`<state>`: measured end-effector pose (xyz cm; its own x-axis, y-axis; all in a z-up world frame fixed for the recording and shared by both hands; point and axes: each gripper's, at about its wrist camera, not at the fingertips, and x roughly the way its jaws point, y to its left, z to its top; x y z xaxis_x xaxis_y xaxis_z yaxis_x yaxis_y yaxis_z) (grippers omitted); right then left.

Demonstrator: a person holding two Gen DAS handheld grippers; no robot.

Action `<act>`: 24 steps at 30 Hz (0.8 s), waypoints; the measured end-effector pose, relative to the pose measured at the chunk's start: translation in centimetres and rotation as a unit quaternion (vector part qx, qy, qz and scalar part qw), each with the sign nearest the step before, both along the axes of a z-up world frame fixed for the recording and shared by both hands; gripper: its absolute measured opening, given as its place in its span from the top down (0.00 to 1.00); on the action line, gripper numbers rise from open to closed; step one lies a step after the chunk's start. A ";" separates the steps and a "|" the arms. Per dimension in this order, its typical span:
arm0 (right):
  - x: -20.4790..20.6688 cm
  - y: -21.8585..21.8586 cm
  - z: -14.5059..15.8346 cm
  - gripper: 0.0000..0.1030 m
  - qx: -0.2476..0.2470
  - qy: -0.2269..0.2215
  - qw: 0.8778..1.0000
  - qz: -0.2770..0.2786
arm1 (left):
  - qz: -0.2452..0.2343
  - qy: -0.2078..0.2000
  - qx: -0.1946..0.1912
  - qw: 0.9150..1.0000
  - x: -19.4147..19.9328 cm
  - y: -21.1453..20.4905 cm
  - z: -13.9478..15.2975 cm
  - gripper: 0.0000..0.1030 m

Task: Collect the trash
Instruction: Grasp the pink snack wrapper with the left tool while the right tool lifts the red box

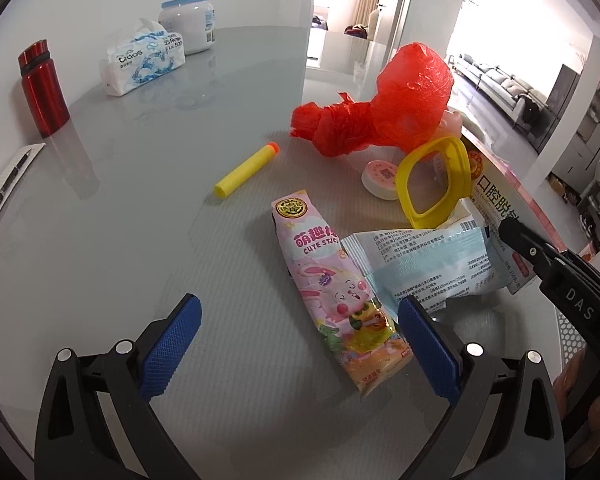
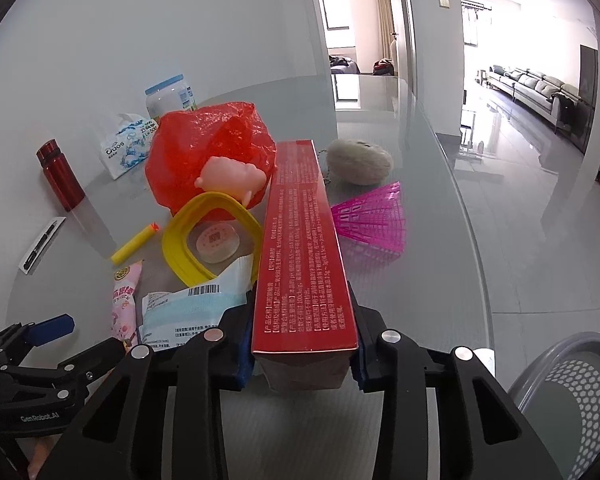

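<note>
Over the table, right claw (image 2: 304, 360) clenches red box (image 2: 300, 240) — left claw (image 1: 300, 344) spread.

Grey table (image 1: 140, 208), snack wrapper (image 1: 336, 300), foam dart (image 1: 246, 176), red bottle (image 1: 44, 88)

Bare glass table (image 1: 112, 208) lies open at left and near — the right is crowded by snack wrapper (image 1: 332, 292), yellow frame (image 1: 432, 180) and red bag (image 1: 388, 108).

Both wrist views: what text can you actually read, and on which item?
"CUTE STICK", cut off at the edge: pink snack wrapper
"500": tissue pack
"DAS": right gripper arm
"GenRobot.AI": left gripper body
Red box clamped in the right gripper: Chinese print, too small
Mask packet: print and barcode unreadable
</note>
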<state>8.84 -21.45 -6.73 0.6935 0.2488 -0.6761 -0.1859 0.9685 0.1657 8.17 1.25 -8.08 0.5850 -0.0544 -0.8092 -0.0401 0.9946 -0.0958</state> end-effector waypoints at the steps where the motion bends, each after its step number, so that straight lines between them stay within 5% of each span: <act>1: -0.2 0.0 0.1 0.66 0.001 -0.002 1.000 0.000 | 0.001 0.002 -0.001 1.000 0.0 -0.1 -0.1 0.06; 12: -1.1 -0.7 0.5 0.66 0.007 -0.009 1.000 -0.007 | 0.019 0.012 -0.001 1.000 1.4 0.2 -1.2 0.09; 20: -1.6 -0.7 0.9 0.66 0.007 -0.012 1.000 -0.013 | -0.002 -0.004 -0.006 1.000 1.1 0.4 -0.6 0.63; 24: -1.9 -0.4 1.0 0.66 0.004 -0.015 1.000 -0.013 | -0.009 -0.015 -0.007 1.000 0.7 0.8 -0.3 0.68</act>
<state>6.95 -21.83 -5.69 0.7199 0.2364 -0.6526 -0.1662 0.9716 0.1685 8.91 2.02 -8.39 0.6071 -0.0770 -0.7908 -0.0182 0.9937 -0.1107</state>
